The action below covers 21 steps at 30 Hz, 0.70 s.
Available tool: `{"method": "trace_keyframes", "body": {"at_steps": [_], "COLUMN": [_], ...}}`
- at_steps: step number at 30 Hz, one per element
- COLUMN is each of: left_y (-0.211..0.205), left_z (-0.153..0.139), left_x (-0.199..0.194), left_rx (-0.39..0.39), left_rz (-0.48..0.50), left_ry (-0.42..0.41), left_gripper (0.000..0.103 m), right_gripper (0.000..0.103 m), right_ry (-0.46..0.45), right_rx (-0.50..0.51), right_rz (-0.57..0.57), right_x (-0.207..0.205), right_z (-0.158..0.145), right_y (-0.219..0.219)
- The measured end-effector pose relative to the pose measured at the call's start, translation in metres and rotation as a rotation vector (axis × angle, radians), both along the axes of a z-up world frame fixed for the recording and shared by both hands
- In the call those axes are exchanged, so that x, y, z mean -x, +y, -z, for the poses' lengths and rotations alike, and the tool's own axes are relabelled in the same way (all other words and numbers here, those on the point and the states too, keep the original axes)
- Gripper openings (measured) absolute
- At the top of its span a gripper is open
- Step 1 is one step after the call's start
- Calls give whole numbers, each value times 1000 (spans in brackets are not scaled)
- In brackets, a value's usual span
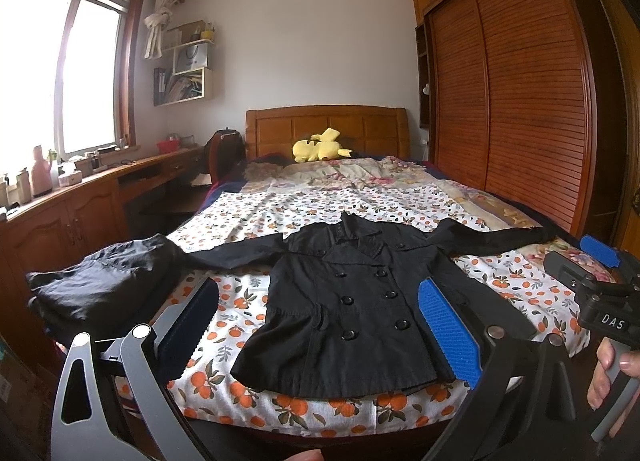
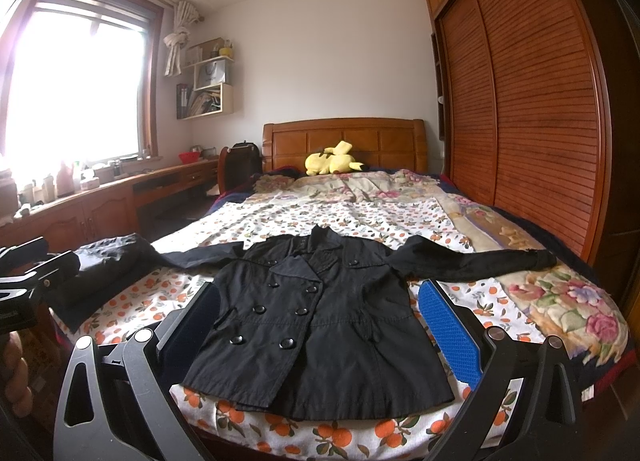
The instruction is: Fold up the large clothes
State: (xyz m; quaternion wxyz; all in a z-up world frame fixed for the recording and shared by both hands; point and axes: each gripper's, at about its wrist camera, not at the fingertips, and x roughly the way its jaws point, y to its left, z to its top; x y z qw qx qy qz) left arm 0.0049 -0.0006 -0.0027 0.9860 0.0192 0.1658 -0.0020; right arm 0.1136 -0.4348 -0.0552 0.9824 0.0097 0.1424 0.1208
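A black double-breasted coat lies flat and face up on the flowered bed sheet, both sleeves spread out sideways, hem toward me. My left gripper hovers open before the hem, its blue pads wide apart and holding nothing. Over the same hem my right gripper is also open and empty, fingers spread. In the left wrist view the right gripper shows at the right edge, held by a hand. The left gripper shows at the left edge of the right wrist view.
A second dark garment lies bunched on the bed's left corner, over the coat's left sleeve end. A yellow plush toy rests by the wooden headboard. A slatted wardrobe runs along the right, a wooden desk along the left.
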Motion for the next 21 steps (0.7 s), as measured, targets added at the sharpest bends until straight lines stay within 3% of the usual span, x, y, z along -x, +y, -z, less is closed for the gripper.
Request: {"method": "trace_keyframes", "body": {"at_steps": [21], "left_y": [0], "left_z": [-8], "left_x": [4], "left_rx": [-1], "left_rz": [1], "left_ry": [-6], "left_gripper": [101], "right_gripper": [96], "right_ry": [-3], "right_rx": [-1], "right_rz": [-1], "right_x": [3], "right_z": [-2], "right_y": [2]}}
